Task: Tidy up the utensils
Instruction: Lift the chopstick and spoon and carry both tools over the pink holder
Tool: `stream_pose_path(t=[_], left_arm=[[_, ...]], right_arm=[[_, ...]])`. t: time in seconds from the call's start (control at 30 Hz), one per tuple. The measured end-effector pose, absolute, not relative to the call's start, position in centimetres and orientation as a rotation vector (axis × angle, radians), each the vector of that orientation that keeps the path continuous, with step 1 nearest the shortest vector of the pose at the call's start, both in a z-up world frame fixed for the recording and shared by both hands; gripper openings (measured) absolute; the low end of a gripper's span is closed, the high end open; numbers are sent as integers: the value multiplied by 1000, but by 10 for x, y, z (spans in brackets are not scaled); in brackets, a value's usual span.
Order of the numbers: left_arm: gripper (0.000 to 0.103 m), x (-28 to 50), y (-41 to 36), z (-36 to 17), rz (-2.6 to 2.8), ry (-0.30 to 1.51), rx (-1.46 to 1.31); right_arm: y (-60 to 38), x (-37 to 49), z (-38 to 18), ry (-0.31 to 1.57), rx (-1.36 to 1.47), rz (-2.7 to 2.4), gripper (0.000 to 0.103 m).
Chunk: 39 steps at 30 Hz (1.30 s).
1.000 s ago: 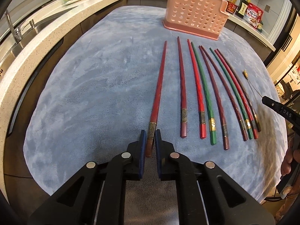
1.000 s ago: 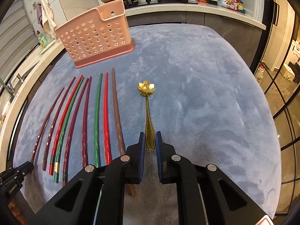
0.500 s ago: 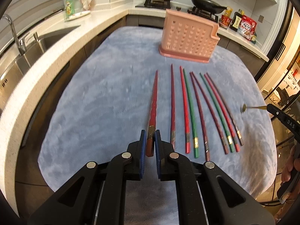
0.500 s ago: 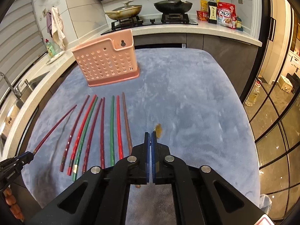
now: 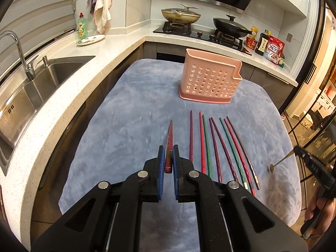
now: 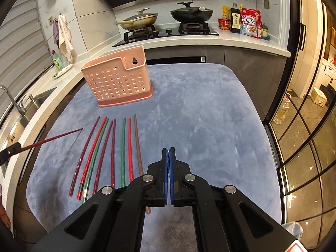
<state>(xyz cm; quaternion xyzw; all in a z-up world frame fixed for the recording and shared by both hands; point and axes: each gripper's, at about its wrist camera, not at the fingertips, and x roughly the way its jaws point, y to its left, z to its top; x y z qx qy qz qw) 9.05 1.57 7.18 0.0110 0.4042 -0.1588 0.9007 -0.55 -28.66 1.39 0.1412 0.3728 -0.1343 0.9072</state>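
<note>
My left gripper [image 5: 168, 157] is shut on the thick end of a dark red chopstick [image 5: 169, 137] and holds it above the blue mat; the same chopstick shows in the right wrist view [image 6: 56, 137]. My right gripper [image 6: 168, 157] is shut on a gold spoon [image 5: 280, 162], which is hidden between the pads in its own view. Several red, green and maroon chopsticks [image 5: 212, 147] lie in a row on the mat [image 6: 199, 109]. The pink perforated utensil holder [image 5: 209, 78] stands upright beyond them and also shows in the right wrist view [image 6: 117, 84].
A steel sink [image 5: 37, 79] with a tap is set in the white counter on the left. A stove with two pans [image 6: 163, 21] and food packets [image 6: 250, 23] line the back counter. A glass partition [image 6: 304, 136] is at the right.
Both grippers have risen from the mat. The left lifted the dark red chopstick out of the row. The right closed on the gold spoon and lifted it.
</note>
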Motion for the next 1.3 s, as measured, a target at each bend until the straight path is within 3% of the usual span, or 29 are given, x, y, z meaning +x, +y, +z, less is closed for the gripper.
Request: stream_pose_path(t=[0.43,0.8,1.13,1.3], left_arm=[[7,121,4,119,-342,756,54],[7,178,-14,195,-340,608,35],[7,222,-46,288,-366,398,-52],[7,247,-69,295,-364,366,-52]], right_arm=[[-289,17,72,668,302,-182,2],[-295,89,122,571,333,-99,2],[-316,169,142,530,394,-71,2],[-327,206,132,547,431,-69,2]])
